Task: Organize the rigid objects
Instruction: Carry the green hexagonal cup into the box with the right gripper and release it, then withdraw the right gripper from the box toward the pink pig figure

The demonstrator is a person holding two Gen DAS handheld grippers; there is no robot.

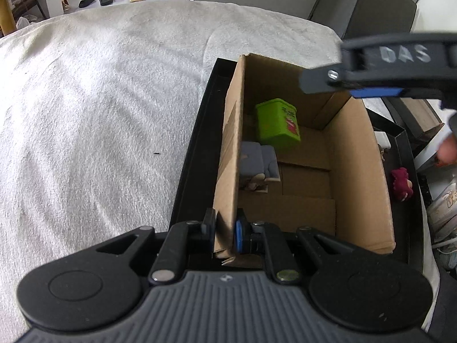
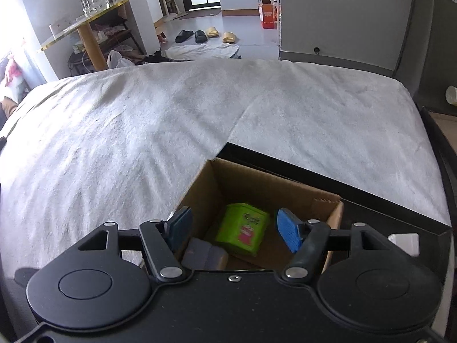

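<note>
Here, label by label, is what my two tongs face.

Left tongs (image 1: 224, 230): clamped on the near left wall of the cardboard box (image 1: 357, 171), one pad each side, steadying it.

Right tongs (image 2: 234, 228): apart, empty, hovering above the open box.

Green tin (image 2: 242, 228): on the box floor, directly below and between my right pads, leaning slightly; its long side runs away from me.

Grey figure (image 1: 261, 163): also in the box, just beside the tin, on the near side.

Red toy (image 1: 401, 184): outside the box, on the black tray (image 1: 200, 143), to its right.

Nearer hand: I judge my right, which is free, is closer to that toy.
</note>
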